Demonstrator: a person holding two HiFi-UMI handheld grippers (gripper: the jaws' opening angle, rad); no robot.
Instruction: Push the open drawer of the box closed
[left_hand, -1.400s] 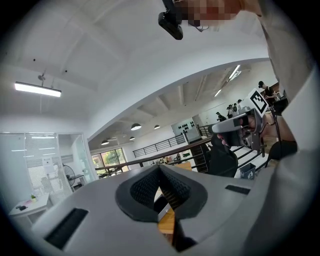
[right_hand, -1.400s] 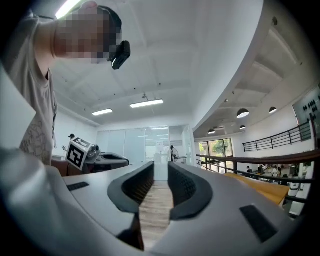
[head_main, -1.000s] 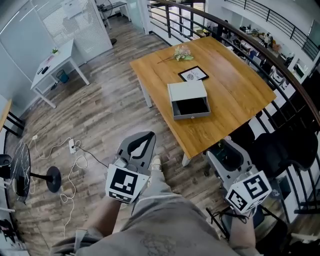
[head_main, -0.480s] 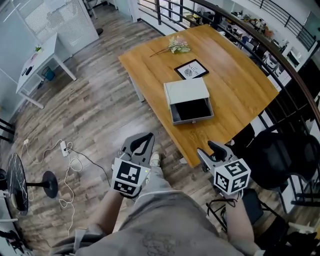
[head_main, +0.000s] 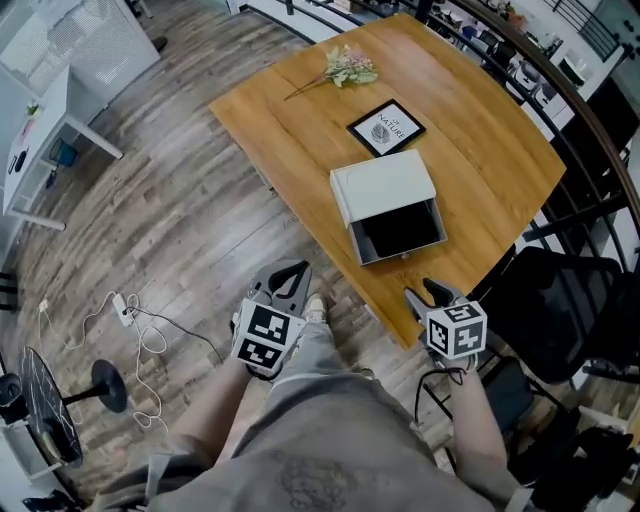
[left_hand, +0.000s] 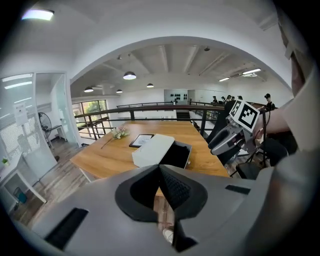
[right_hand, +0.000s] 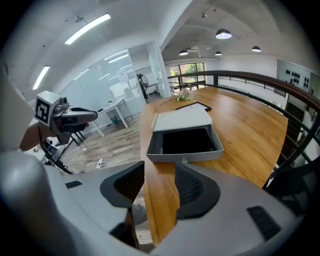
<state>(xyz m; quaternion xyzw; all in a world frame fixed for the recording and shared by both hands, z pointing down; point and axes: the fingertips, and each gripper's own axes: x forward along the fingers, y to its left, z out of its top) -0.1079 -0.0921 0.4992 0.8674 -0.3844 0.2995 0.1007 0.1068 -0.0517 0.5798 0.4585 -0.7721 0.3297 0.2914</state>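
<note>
Leading tool: right gripper (head_main: 426, 294), jaws slightly apart, empty, at the table (head_main: 300, 110) edge.
Left gripper (head_main: 287, 275): jaws together, empty, off to the left over the floor.
Drawer (head_main: 402, 232): open, front panel facing the right gripper, just ahead.
Box (head_main: 383, 184): behind the drawer; the push likely runs straight away from the person.

we moved closer to bench (head_main: 300, 120); box (head_main: 383, 186) and its open drawer (head_main: 400, 232) now lie nearer us in head view. our right hand-held gripper (head_main: 427, 293) came up from low right to bench's near corner, aimed at drawer front, near it, not touching.
</note>
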